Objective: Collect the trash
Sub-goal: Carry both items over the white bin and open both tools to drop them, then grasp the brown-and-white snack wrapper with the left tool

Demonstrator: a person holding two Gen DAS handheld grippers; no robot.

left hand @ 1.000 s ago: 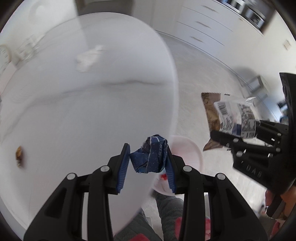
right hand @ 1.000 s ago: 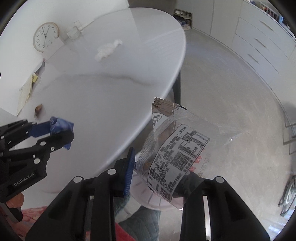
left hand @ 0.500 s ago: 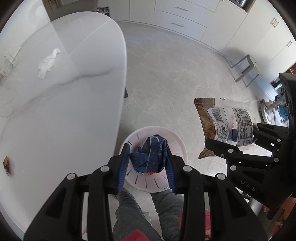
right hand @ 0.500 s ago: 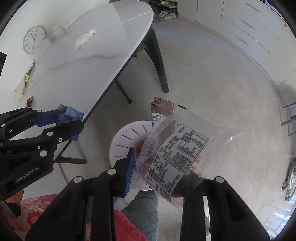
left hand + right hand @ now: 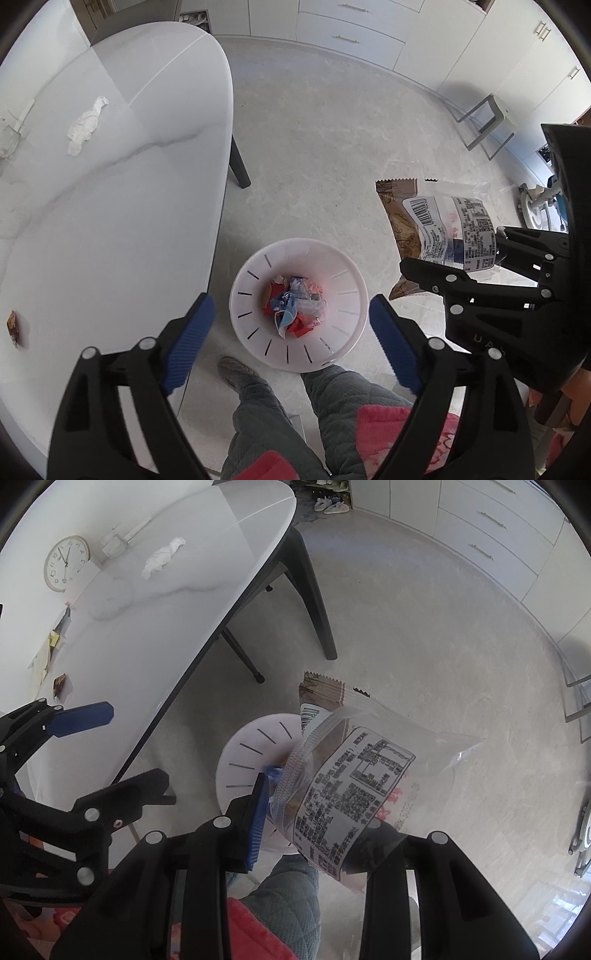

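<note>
Left wrist view, bin: we look straight down into the white slotted waste bin (image 5: 299,306) on the floor, just right of the white table (image 5: 110,206); coloured scraps lie at its bottom.
Left wrist view, fingers: our left gripper (image 5: 291,325) has just been opening; its blue pads stand wide either side of the bin with nothing between them.
Left wrist view, still to collect: a crumpled tissue (image 5: 86,125) far on the table and a small brown wrapper (image 5: 13,325) at its near left edge.
Right wrist view, fingers: our right gripper (image 5: 317,812) is clamped on a clear printed snack bag (image 5: 354,775).
Right wrist view, bag's axis: its long axis runs away from the fingers, brown serrated end (image 5: 321,688) pointing far, over the bin's right rim.
Risk: we judge the light bag may flutter or catch the rim and land on the floor if let go off-centre.
</note>
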